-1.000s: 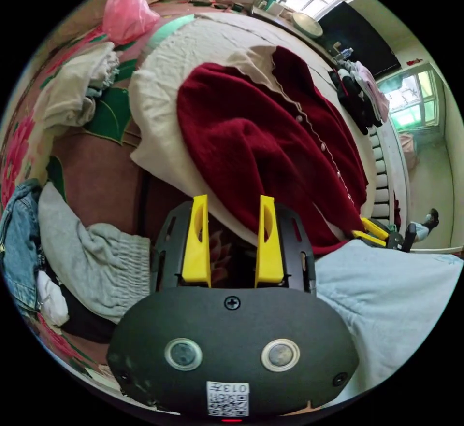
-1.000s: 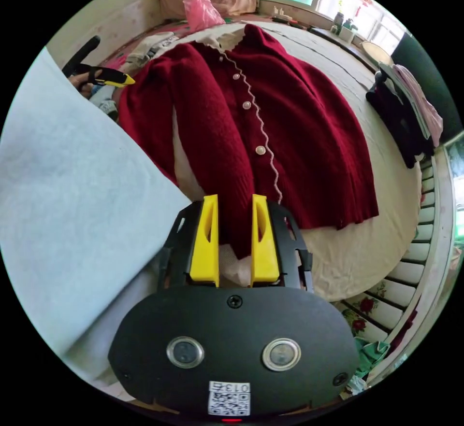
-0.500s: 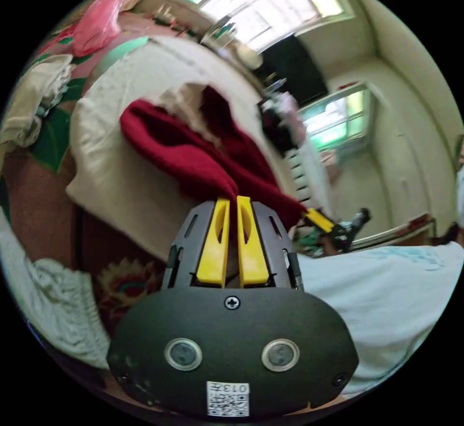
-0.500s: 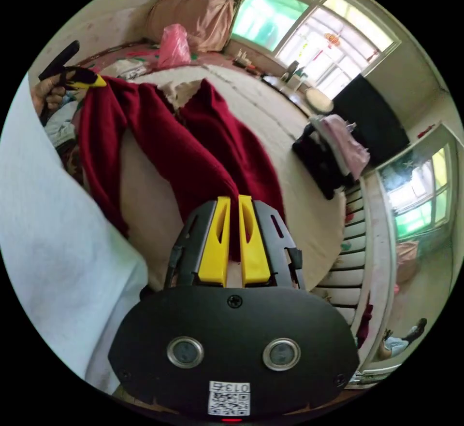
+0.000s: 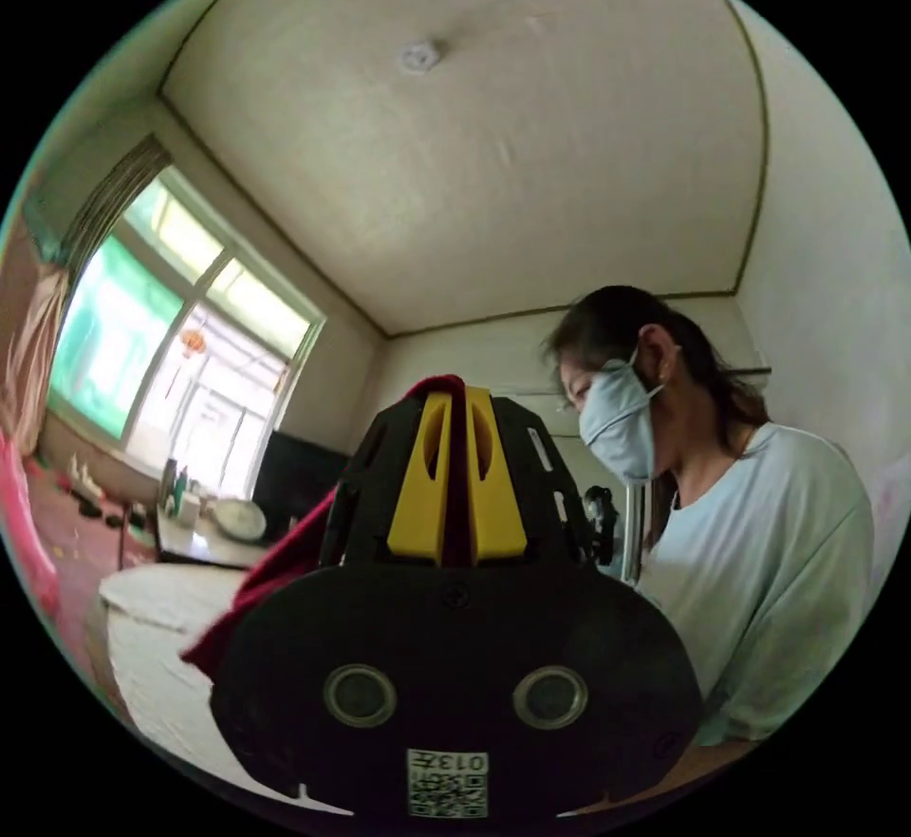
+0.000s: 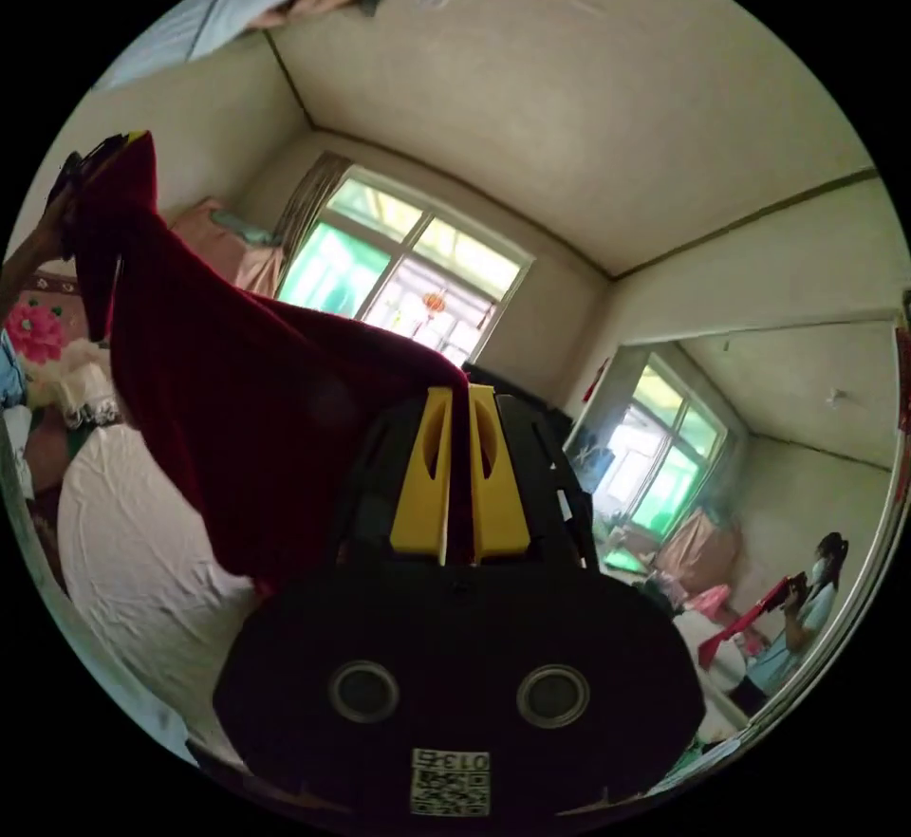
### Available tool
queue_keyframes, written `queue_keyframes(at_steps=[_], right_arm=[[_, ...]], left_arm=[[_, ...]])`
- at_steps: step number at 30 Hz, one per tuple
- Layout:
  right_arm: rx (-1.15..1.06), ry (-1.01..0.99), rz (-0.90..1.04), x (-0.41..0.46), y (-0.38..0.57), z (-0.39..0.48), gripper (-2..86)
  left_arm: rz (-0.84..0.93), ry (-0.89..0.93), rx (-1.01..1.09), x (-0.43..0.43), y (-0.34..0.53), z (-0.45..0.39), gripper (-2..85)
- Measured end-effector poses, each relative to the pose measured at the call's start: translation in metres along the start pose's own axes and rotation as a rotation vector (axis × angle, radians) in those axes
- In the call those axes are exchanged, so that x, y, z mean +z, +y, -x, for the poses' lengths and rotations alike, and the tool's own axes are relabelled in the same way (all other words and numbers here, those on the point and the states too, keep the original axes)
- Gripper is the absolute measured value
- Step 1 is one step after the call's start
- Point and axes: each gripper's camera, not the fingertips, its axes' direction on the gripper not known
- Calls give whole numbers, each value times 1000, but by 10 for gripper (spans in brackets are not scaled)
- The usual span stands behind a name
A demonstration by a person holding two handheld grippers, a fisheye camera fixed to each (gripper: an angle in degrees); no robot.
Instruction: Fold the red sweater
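The red sweater (image 6: 237, 400) hangs in the air, stretched between both grippers above the cream bed cover (image 6: 133, 543). In the right gripper view my right gripper (image 6: 458, 391) is shut on one end of the sweater, red knit pinched between its yellow jaws. The left gripper (image 6: 104, 149) shows at the upper left of that view, holding the other end. In the left gripper view my left gripper (image 5: 455, 391) is shut on a fold of the red sweater (image 5: 275, 571), which trails down to the left behind the gripper body.
Both cameras tilt up toward the ceiling. The person (image 5: 750, 533) in a pale blue shirt stands close on the right in the left gripper view. A window (image 6: 408, 277), pink pillows (image 6: 228, 244) and a wall mirror (image 6: 759, 495) are around the bed.
Both grippers, shut on the sweater, have lifted it off the bed into the air. The cameras have swung up from the bed to the ceiling.
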Motion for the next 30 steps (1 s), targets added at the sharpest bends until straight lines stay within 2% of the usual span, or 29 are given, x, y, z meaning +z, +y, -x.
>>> queue_keyframes(at_steps=[5, 8, 10, 12, 15, 17, 19, 22, 26, 30], right_arm=[[-74, 80, -257, -68, -21, -34, 20], [-89, 85, -282, -73, -28, -52, 19], [-87, 50, -252, -59, -30, -62, 19], [-80, -16, -174, -27, -24, -68, 19], [-41, -202, 77, 62, 8, -65, 20], [23, -370, 302, 147, 64, -45, 21], [92, -501, 479, 212, 123, -22, 21], [193, -662, 772, 308, 237, 30, 23], [116, -739, 1062, 394, 352, 110, 24], [125, -736, 1113, 442, 379, 129, 25]], left_arm=[[-97, -42, 136, 0, -61, -36, 9], [-99, -90, 205, 14, -91, -43, 9], [-46, -184, 240, 39, -105, -37, 9], [38, -245, 209, 65, -103, -14, 9], [233, -312, 54, 109, -71, 57, 10], [396, -414, -54, 134, -29, 114, 10], [631, -537, -203, 157, 51, 196, 10], [841, -608, -394, 165, 168, 286, 9], [955, -628, -636, 160, 283, 364, 9], [1023, -684, -668, 171, 328, 412, 10]])
